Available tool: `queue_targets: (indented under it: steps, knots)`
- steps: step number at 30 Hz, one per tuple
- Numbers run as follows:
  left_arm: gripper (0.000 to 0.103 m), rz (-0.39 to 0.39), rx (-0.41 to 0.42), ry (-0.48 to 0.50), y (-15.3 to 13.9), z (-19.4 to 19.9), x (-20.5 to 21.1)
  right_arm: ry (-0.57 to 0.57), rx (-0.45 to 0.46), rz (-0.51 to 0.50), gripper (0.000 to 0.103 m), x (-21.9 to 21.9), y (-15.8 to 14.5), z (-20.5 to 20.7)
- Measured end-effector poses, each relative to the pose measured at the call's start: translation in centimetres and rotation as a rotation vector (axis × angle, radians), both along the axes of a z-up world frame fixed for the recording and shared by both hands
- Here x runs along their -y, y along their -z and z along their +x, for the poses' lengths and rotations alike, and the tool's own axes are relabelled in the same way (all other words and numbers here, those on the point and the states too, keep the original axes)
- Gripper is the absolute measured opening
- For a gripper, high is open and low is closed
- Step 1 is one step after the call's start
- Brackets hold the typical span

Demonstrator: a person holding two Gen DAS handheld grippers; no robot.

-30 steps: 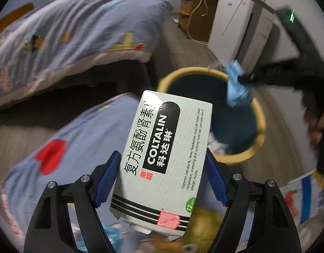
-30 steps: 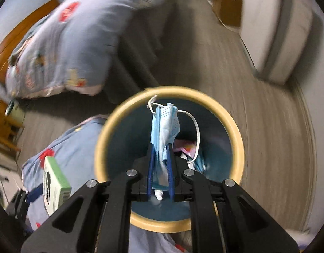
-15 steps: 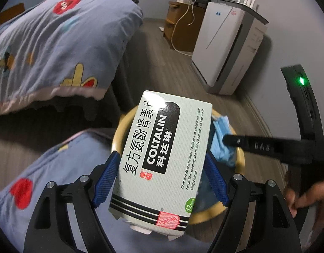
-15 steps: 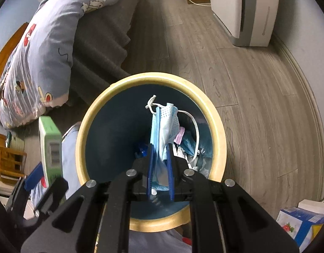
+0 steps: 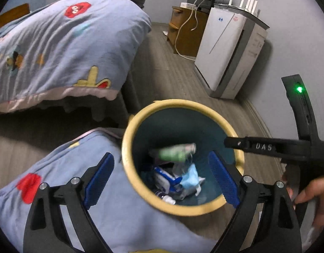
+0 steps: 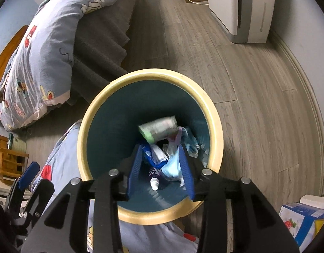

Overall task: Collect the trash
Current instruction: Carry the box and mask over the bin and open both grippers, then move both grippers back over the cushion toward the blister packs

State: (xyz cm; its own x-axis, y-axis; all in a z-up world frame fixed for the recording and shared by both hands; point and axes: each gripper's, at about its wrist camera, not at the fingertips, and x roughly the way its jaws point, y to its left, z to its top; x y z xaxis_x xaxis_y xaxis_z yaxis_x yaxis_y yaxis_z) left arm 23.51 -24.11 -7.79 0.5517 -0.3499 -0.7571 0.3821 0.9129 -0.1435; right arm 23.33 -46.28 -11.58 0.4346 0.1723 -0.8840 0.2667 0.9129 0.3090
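Trash bin (image 5: 128, 154), round with a yellow rim and dark teal inside, stands on the wooden floor (image 6: 256, 88), its left side against a blue patterned quilt (image 5: 98, 200). Green-and-white medicine box (image 5: 176, 151), blurred, is inside the bin's mouth above the heap, seemingly in mid-fall, though the blur leaves that uncertain; it touches neither of my tools. Light-blue face mask (image 6: 172, 166) lies on the heap at the bin's bottom, beside a blue-and-white wrapper (image 6: 153, 156) and a small white-capped bottle (image 6: 154, 179).

My left gripper (image 5: 162, 181) is above the bin's near rim, its jaws spreading wide with nothing between the blue pads (image 5: 98, 179). My right gripper (image 6: 160, 168) points down into the bin, its jaws parting as well; the mask shows in the gap below them, clear of both pads. A hand (image 5: 313, 194) holds the right tool at the right edge of the left view.

A white appliance (image 5: 229, 52) stands by the wall beyond the bin.
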Motion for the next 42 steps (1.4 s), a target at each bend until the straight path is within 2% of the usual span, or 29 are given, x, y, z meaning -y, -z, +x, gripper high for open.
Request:
queue_targets:
  steps: [3,7,9,13,18,23,27,29,34,38,42]
  knots:
    - [0.09,-0.006,-0.006,-0.031,-0.4,-1.0,-1.6,0.001,0.011,0.005,0.051,-0.2,-0.5,-0.7]
    - [0.091,-0.007,-0.008,-0.081,-1.5,-2.5,-4.0,-0.006,0.029,0.002,0.061,-0.8,-1.4,-1.7]
    - [0.091,0.013,0.002,-0.102,-2.2,-3.5,-5.3,-0.019,0.038,-0.003,0.063,-1.4,-1.9,-2.2]
    - [0.094,0.043,0.018,-0.156,-3.8,-5.8,-8.5,-0.052,0.077,-0.021,0.081,-3.2,-3.5,-3.3]
    - [0.096,0.105,0.031,-0.229,-6.2,-9.3,-13.1,-0.111,0.154,-0.025,0.096,-6.4,-6.1,-4.3]
    - [0.098,0.159,0.052,-0.3,-7.6,-13.0,-18.2,-0.256,0.162,-0.048,0.097,-13.1,-6.6,-5.2]
    - [0.098,0.092,0.04,-0.409,-7.0,-15.0,-23.1,-0.364,0.123,-0.044,0.097,-18.3,-5.5,-6.3]
    - [0.098,0.076,0.008,-0.456,-6.2,-15.1,-25.3,-0.401,0.087,-0.032,0.097,-20.7,-4.5,-6.8]
    - [0.098,0.106,0.004,-0.523,-5.7,-15.4,-29.0,-0.447,0.01,-0.05,0.097,-25.7,-1.8,-8.0]
    - [0.098,0.07,0.012,-0.548,-5.9,-15.6,-31.0,-0.496,-0.069,-0.07,0.097,-29.4,1.1,-9.0]
    - [0.098,0.053,0.005,-0.552,-6.0,-15.8,-32.2,-0.495,-0.135,-0.062,0.097,-31.6,3.4,-9.5]
